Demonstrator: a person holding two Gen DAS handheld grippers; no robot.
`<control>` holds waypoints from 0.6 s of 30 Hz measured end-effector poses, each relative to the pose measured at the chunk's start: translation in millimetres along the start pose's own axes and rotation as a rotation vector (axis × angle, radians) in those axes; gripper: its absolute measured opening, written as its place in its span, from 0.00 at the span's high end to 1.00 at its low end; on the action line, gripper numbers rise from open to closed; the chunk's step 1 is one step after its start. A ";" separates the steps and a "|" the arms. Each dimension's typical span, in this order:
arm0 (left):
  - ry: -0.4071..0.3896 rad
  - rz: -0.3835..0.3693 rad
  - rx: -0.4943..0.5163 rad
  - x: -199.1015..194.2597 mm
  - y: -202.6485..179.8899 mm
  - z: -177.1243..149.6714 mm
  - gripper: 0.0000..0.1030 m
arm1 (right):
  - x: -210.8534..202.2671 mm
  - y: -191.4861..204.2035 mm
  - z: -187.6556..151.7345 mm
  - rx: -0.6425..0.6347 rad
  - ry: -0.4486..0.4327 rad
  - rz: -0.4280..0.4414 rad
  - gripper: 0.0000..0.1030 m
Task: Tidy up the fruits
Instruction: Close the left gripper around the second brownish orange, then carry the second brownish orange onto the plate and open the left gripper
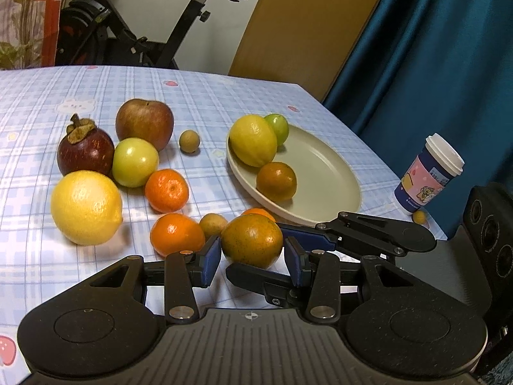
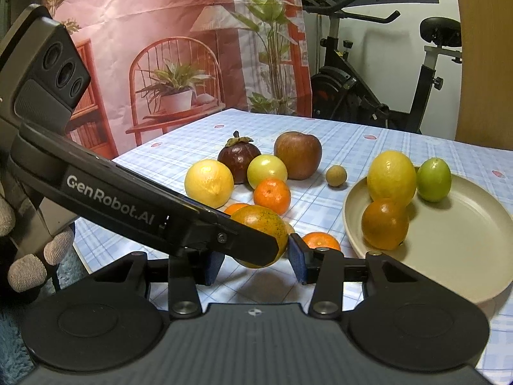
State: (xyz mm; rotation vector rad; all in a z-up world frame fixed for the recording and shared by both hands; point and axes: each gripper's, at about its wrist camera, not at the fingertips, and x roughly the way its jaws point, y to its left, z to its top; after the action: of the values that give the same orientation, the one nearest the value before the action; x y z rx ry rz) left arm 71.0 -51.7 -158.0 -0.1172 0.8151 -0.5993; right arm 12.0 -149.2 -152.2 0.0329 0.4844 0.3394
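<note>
two lemons, one apple, one mangosteen, two green fruits, six oranges, two longans, one plate, one cup.

Your right wrist view catches one clear brand: "GenRobot.AI" in white letters, running along the black side of your left gripper as it crosses the frame. Over in your left wrist view, the paper cup standing on the surface carries a printed sleeve with cartoon figures and a small label near its top, but the print there is too small and blurred for you to read. Nothing else legible shows.
</note>
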 end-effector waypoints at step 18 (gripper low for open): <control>0.007 -0.003 0.126 17.2 -28.9 27.8 0.56 | -17.2 -17.7 4.4 0.054 -0.074 -0.073 0.56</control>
State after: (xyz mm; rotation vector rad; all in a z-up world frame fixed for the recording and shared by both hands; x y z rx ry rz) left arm 86.8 -88.5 -140.7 -0.0014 0.7816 -0.6529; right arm 5.2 -171.3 -142.5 0.0801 0.4204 0.2528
